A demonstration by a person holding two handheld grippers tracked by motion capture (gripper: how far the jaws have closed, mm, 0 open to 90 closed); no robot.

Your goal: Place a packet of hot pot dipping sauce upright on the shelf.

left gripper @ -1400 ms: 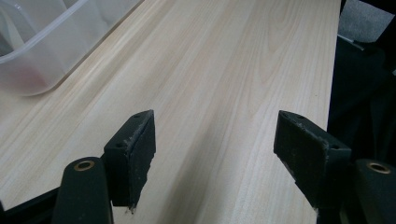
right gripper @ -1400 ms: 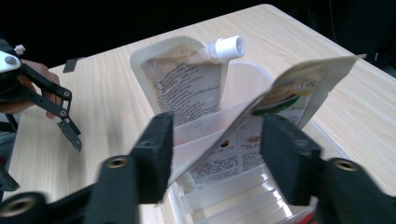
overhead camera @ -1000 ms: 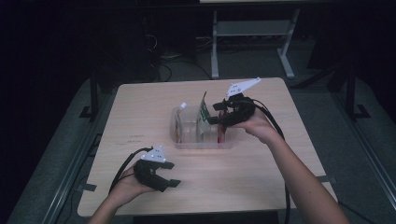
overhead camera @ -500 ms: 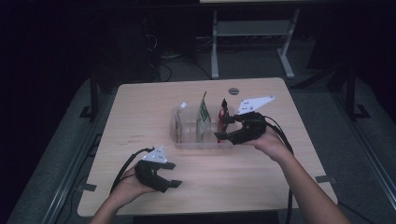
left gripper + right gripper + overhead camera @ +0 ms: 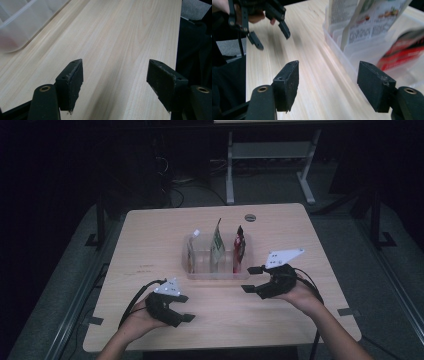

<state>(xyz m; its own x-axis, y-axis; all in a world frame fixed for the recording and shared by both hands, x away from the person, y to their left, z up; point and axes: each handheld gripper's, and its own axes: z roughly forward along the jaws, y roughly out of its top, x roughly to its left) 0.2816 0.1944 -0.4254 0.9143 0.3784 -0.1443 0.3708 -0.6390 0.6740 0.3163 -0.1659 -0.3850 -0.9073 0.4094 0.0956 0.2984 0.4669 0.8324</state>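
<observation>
A clear plastic bin [image 5: 200,270] stands at the middle of the wooden table [image 5: 150,230]. Three packets stand upright in it: a pale one [image 5: 191,251] on the left, a beige-green one [image 5: 216,245] in the middle and a red one [image 5: 239,246] on the right. My right gripper [image 5: 249,279] is open and empty, low over the table just right of the bin's front corner. In the right gripper view its jaws [image 5: 328,80] point past the bin [image 5: 352,55], the printed packet [image 5: 372,22] and the red packet [image 5: 404,53]. My left gripper [image 5: 185,308] rests near the front edge, open and empty [image 5: 115,72].
A small dark round disc [image 5: 250,217] sits in the table's far side. A white metal frame [image 5: 270,155] stands on the floor behind the table. Bare wood lies between the bin and the front edge. The bin's corner [image 5: 15,27] shows in the left gripper view.
My right gripper has come away from the red packet at the bin, moving down and toward the person; the red packet now stands free in the bin. The left gripper has not moved.
</observation>
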